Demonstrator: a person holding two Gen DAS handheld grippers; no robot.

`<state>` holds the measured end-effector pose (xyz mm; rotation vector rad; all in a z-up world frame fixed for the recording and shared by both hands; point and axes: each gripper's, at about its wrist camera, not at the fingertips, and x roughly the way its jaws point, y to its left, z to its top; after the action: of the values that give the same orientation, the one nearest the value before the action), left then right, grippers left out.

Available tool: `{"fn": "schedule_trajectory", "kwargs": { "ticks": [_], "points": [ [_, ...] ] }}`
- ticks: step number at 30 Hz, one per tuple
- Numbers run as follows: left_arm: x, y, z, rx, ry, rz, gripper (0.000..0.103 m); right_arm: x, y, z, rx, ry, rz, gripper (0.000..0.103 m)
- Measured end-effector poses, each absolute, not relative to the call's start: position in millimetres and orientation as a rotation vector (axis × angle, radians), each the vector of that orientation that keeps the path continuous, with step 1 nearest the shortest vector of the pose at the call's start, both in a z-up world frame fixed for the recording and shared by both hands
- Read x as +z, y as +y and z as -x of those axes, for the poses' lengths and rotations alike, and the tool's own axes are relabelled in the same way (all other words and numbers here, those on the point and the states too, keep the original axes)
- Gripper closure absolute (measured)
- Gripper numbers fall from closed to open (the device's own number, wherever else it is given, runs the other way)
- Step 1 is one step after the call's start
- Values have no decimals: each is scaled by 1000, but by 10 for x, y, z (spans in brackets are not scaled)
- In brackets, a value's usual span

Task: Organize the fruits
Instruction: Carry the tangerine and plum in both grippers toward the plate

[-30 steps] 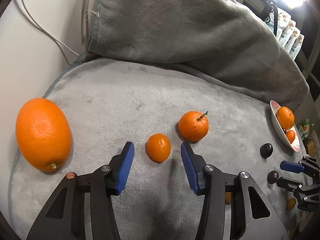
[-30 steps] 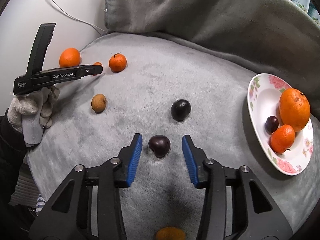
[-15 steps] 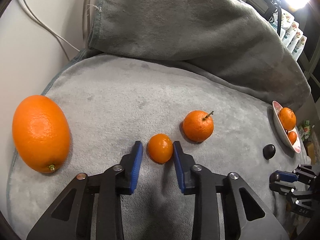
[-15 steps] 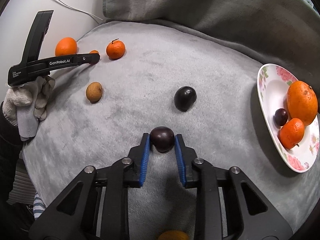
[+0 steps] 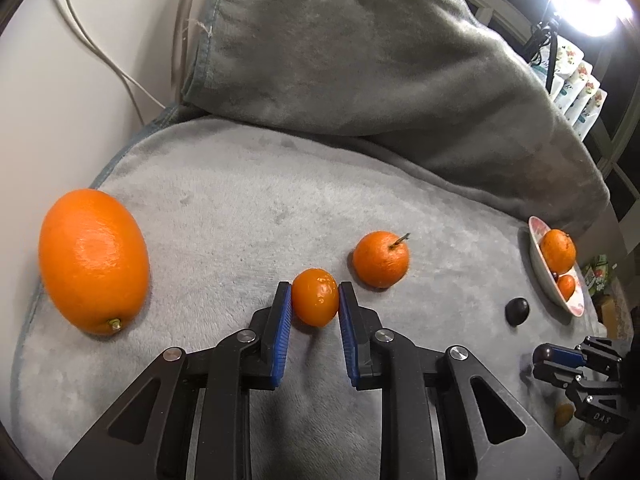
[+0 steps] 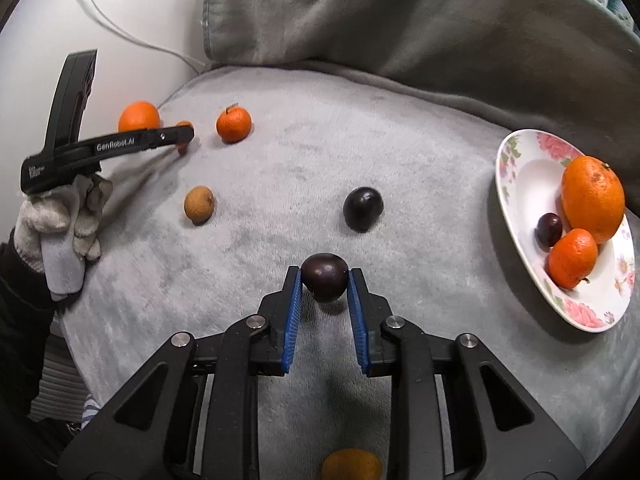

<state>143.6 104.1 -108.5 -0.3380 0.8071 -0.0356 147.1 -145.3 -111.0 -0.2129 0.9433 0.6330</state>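
Note:
My left gripper (image 5: 315, 300) is shut on a small orange kumquat (image 5: 315, 297), held just above the grey blanket (image 5: 224, 208). A stemmed mandarin (image 5: 381, 258) lies just right of it and a large orange (image 5: 93, 261) at the left. My right gripper (image 6: 324, 280) is shut on a dark plum (image 6: 324, 282), lifted a little off the blanket. Another dark plum (image 6: 363, 208) lies beyond it. The floral plate (image 6: 520, 184) at the right holds an orange (image 6: 593, 198), a mandarin (image 6: 573, 257) and a plum (image 6: 549, 230).
A tan longan (image 6: 199, 204) lies left of centre and an orange fruit (image 6: 352, 465) sits under my right gripper. A bunched grey blanket fold (image 6: 400, 20) rises at the back. A white wall with cables (image 5: 100, 52) bounds the left side.
Both grippers closed from open onto their fruits: the left on the kumquat, the right on the plum. Both fruits now sit slightly raised off the blanket.

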Motion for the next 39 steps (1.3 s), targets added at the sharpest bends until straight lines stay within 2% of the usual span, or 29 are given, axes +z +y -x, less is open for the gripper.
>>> {"fn": "schedule_trajectory", "kwargs": {
  "ticks": [22,39],
  "points": [
    [-578,316,-1274,-217,708,296,82,-584,-2582,-1302,447,781,8,79],
    [-422,-436,-1538,-360,705,257,82,-590,-3187,-1392,322,756,-48,79]
  ]
}}
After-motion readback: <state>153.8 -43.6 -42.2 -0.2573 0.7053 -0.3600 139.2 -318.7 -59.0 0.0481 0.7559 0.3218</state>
